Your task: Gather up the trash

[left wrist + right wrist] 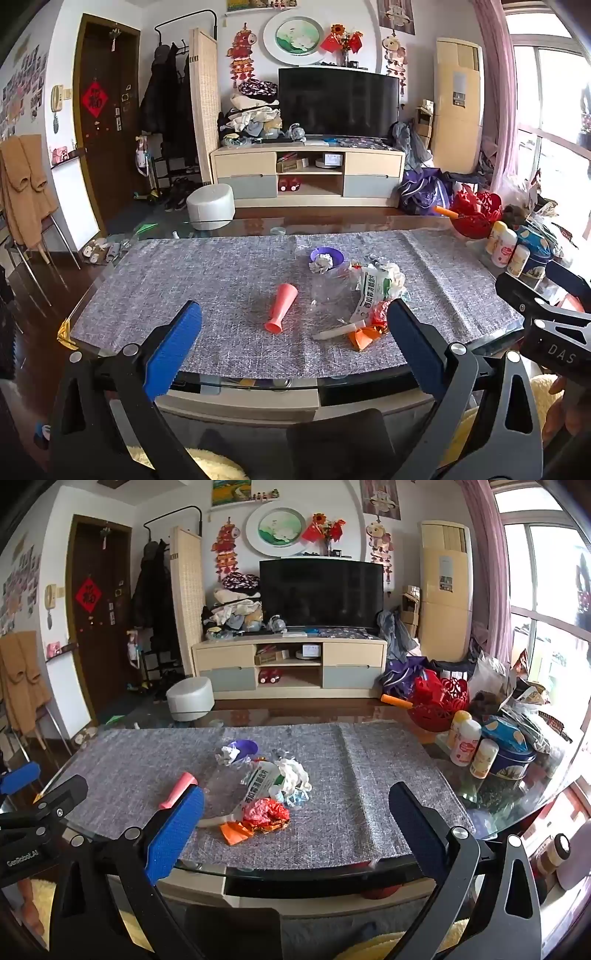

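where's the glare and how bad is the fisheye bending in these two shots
Left wrist view: the window on the right is blown out white, and the door and walls bow outward near the edges. Right wrist view: the same window glares, the glass table edge reflects light, and the table's rim curves strongly.

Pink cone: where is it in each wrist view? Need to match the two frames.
Left wrist: pink cone lies centre frame on the grey mat, left of the trash pile.
Right wrist: pink cone sits left of centre, partly hidden behind the tongs' left blue pad.
Shared landmark: purple bowl just beyond the pile.
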Motion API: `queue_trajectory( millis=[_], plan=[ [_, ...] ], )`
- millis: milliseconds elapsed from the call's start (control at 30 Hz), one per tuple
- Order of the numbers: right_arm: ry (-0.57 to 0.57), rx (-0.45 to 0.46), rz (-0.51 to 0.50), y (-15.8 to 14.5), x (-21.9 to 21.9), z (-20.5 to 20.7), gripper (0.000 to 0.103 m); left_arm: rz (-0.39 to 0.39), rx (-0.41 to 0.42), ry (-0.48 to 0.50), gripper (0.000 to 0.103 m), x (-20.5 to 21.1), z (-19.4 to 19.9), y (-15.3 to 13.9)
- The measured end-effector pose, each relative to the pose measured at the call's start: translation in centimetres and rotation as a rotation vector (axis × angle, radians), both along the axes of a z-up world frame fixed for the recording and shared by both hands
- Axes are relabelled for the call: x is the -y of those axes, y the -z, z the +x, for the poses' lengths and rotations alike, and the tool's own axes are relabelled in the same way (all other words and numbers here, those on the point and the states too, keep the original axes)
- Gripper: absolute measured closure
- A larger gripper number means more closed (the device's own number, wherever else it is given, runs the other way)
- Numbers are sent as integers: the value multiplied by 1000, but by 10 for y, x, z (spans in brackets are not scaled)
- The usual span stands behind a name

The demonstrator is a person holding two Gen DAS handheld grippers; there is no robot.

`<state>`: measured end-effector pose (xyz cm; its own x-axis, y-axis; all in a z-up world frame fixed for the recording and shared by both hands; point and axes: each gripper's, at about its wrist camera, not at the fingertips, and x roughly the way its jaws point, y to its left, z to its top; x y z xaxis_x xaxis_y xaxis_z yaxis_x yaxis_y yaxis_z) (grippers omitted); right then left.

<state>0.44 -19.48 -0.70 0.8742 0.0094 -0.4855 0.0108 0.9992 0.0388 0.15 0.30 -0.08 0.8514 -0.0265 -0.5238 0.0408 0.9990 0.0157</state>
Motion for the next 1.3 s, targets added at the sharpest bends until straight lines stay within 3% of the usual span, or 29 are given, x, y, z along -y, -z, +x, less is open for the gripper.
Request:
queue_trajectory(
  millis=[1300],
  plan=[
    [43, 48, 23, -15, 5, -7, 3, -6, 46, 9, 8, 1, -1, -18]
  ],
)
